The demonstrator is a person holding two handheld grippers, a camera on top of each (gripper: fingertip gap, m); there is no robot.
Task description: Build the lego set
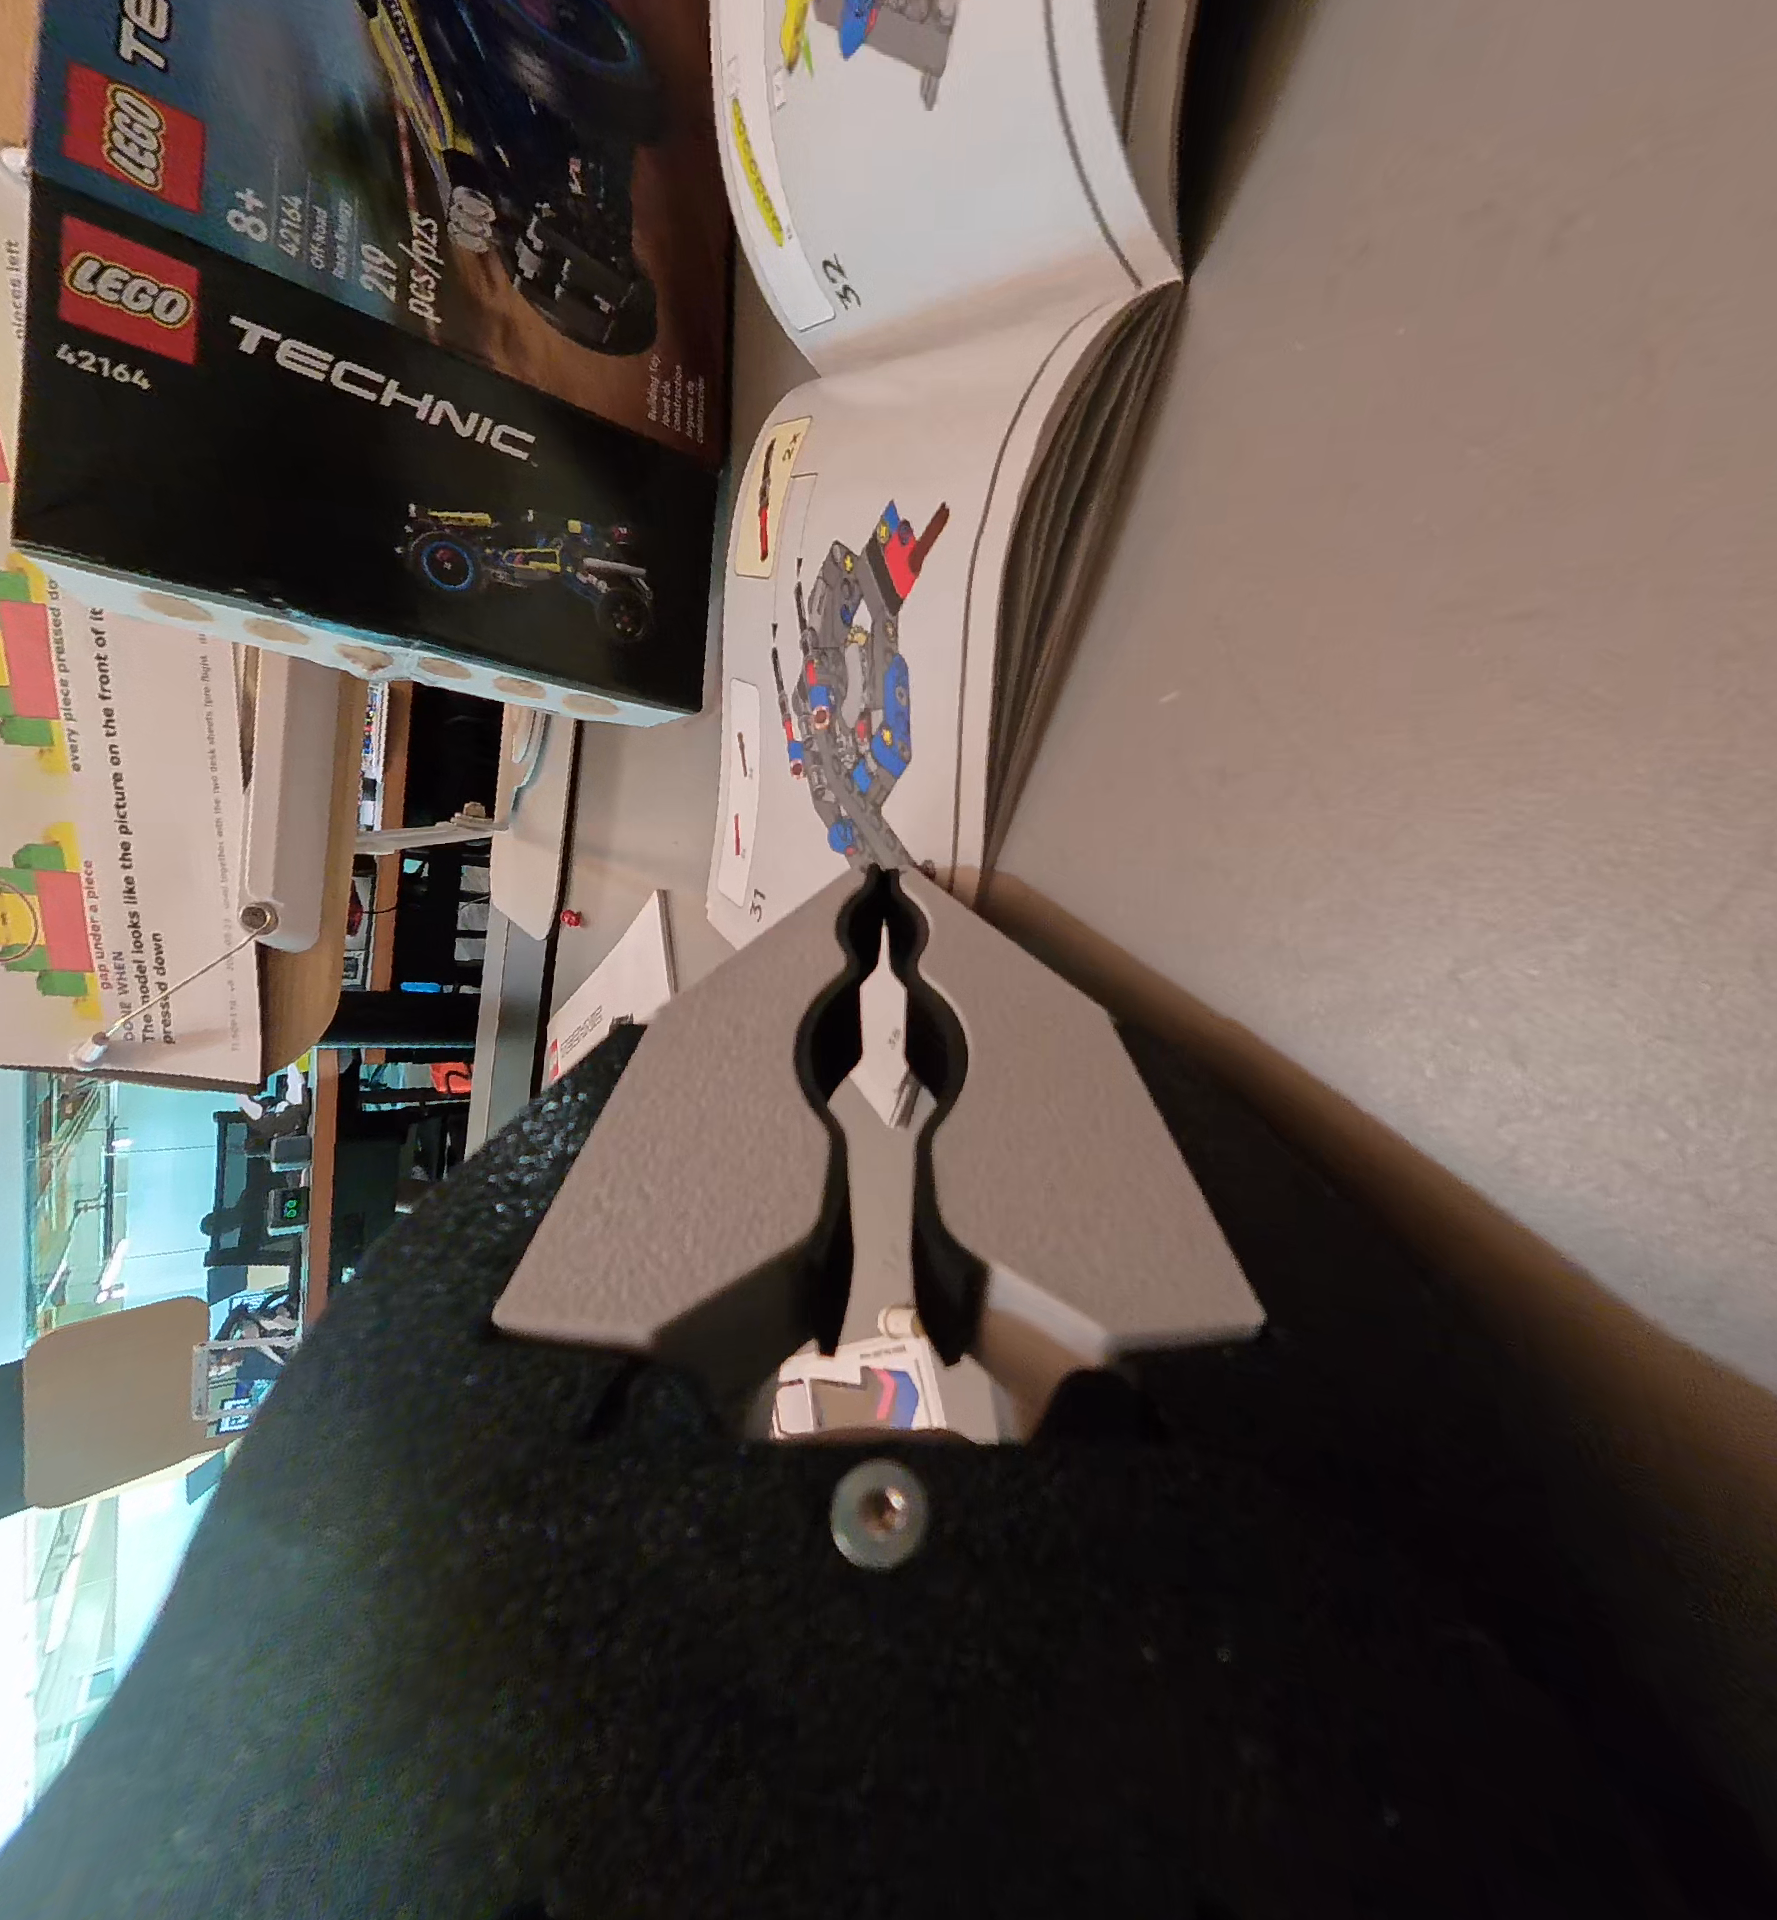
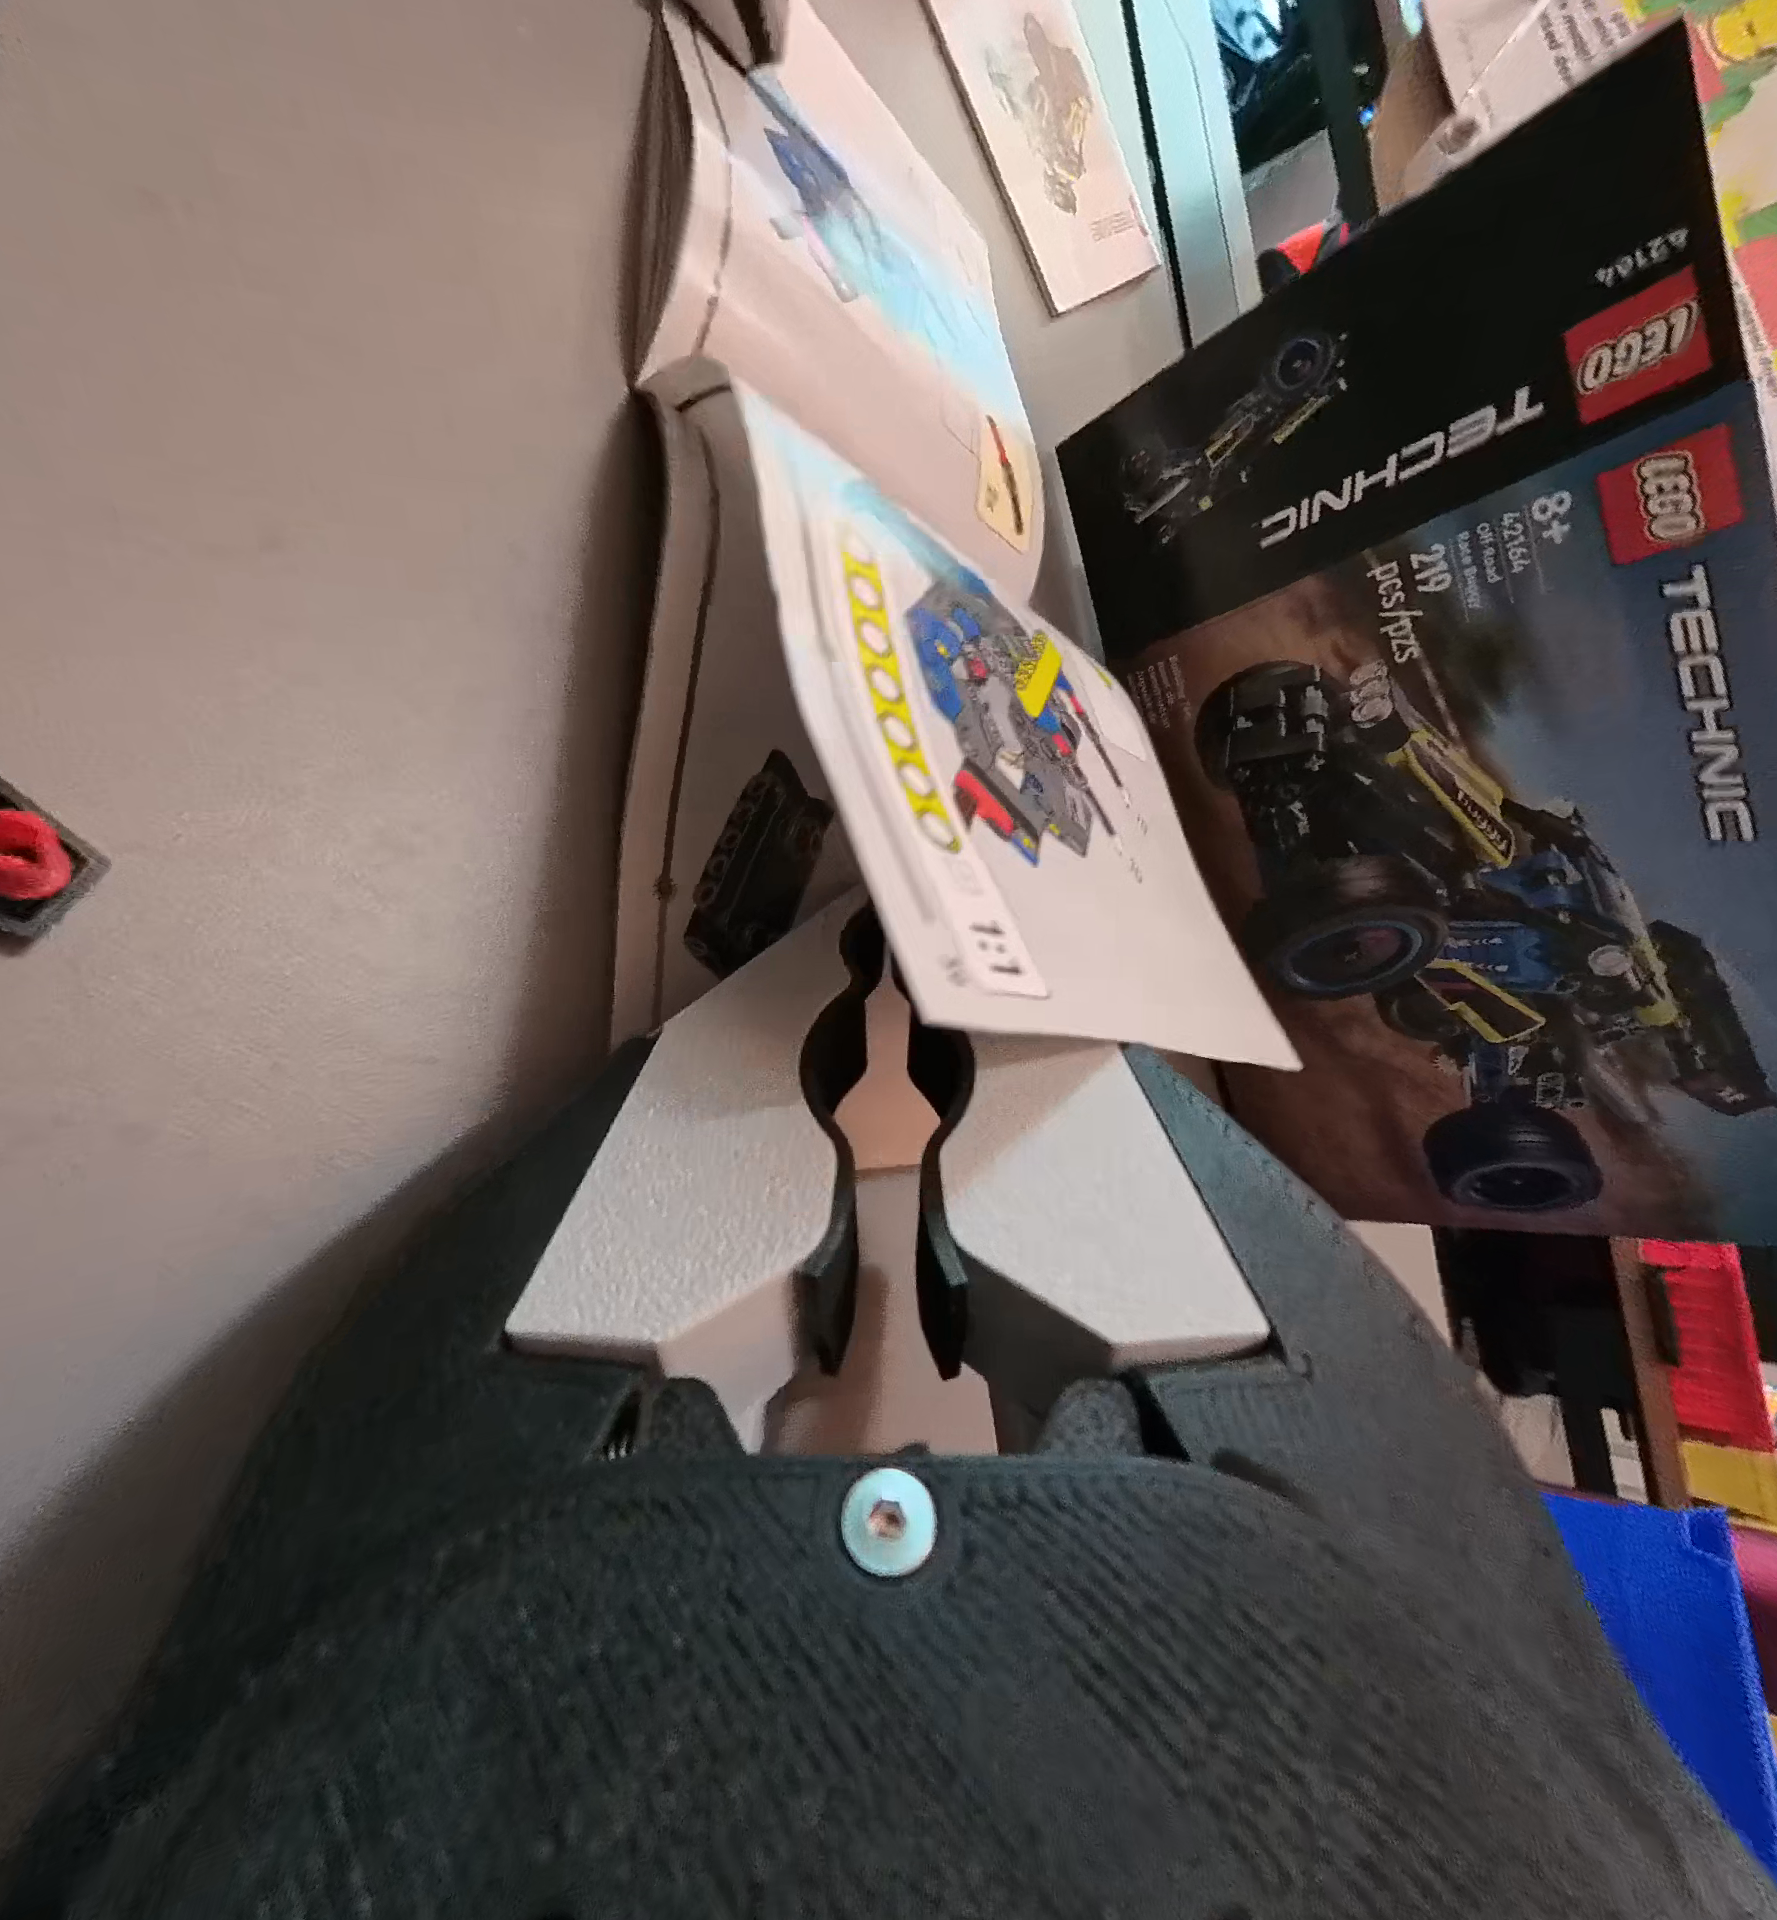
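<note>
Left gripper [image 1: 879, 883]: its two tips are pressed together, with nothing between them; they lie at the near edge of the open booklet.
Right gripper [image 2: 879, 940]: its tips come together at the near corner of a lifted page [image 2: 1029, 831]; the page hides the very ends, so I cannot tell if the paper is pinched or only lies over them.
Booklet [image 1: 884, 665]: open on the grey table [image 1: 1486, 623], showing printed drawings of a grey and blue model; the thick stack of pages is on its right side in the left wrist view.
Box [image 1: 364, 416]: a dark toy box with a picture of a buggy, standing just beyond the booklet, on the far left in the left wrist view and on the right in the right wrist view.
Black part [image 2: 759, 873]: a small piece with holes, on the table under the lifted page, just left of the right gripper's tips.
Red part [image 2: 16, 857]: a small red ring on a dark piece, far left on the table in the right wrist view.
Sheet with brick drawings [image 1: 22, 675]: behind the box, far left.
</note>
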